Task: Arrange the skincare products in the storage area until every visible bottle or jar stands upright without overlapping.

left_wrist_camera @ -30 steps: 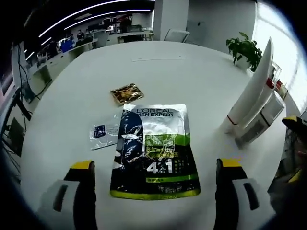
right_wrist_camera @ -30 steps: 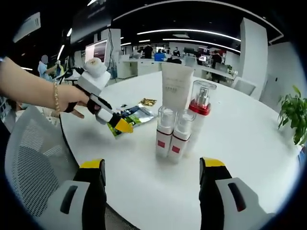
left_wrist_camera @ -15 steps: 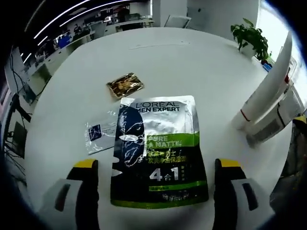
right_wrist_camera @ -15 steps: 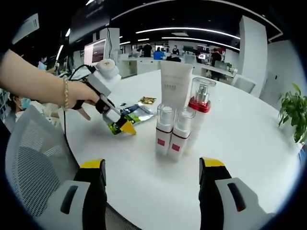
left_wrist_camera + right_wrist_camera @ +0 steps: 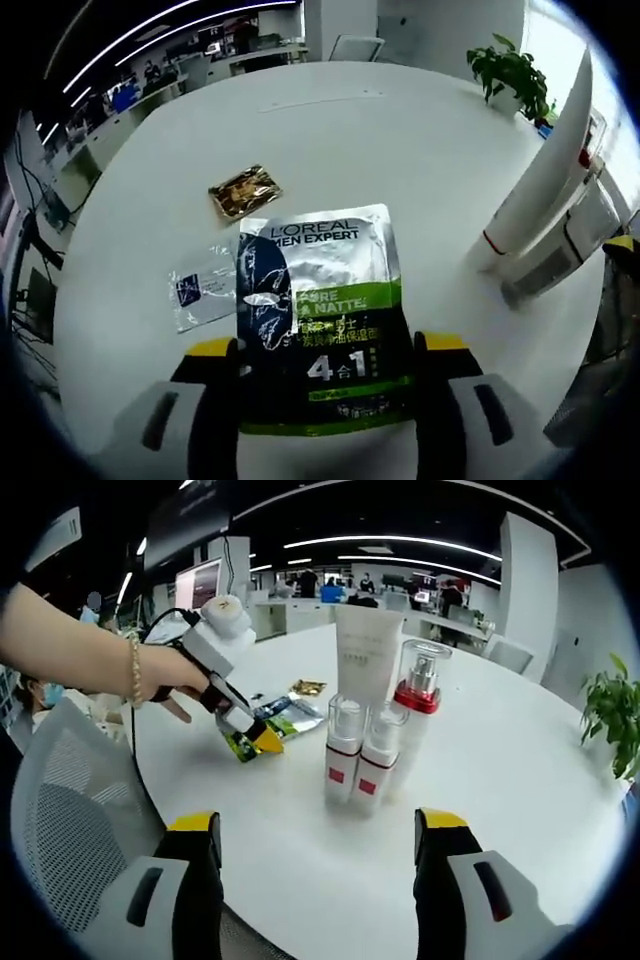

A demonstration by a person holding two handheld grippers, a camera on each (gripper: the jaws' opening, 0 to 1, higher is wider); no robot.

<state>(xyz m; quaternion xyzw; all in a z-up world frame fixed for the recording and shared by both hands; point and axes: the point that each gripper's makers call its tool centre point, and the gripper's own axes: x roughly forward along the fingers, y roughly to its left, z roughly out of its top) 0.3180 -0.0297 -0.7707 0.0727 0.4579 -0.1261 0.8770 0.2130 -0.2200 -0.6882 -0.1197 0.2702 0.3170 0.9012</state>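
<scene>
A black-and-green L'Oreal sachet (image 5: pixel 320 300) lies flat on the white round table (image 5: pixel 400 130). My left gripper (image 5: pixel 327 345) is lowered over its near end. Its jaws stand partly closed along the sachet's two long edges, and the sachet is not buckled. In the right gripper view, the left gripper (image 5: pixel 262 742), held by a person's hand (image 5: pixel 165 675), has its yellow tip on the sachet (image 5: pixel 280 720). A white tube (image 5: pixel 368 660), a red-collared pump bottle (image 5: pixel 418 695) and two small red-labelled bottles (image 5: pixel 342 750) (image 5: pixel 378 760) stand upright together. My right gripper (image 5: pixel 318 820) hangs open before them, holding nothing.
A gold sachet (image 5: pixel 243 190) and a clear sachet (image 5: pixel 200 285) lie left of the big one. The tube (image 5: pixel 545 160) and small bottles (image 5: pixel 570 240) stand to its right. A potted plant (image 5: pixel 510 75) sits at the far edge. A mesh chair (image 5: pixel 70 810) stands by the table.
The left gripper's jaws have narrowed from wide apart to the sachet's edges as it came lower over it. The right gripper has stayed still and open.
</scene>
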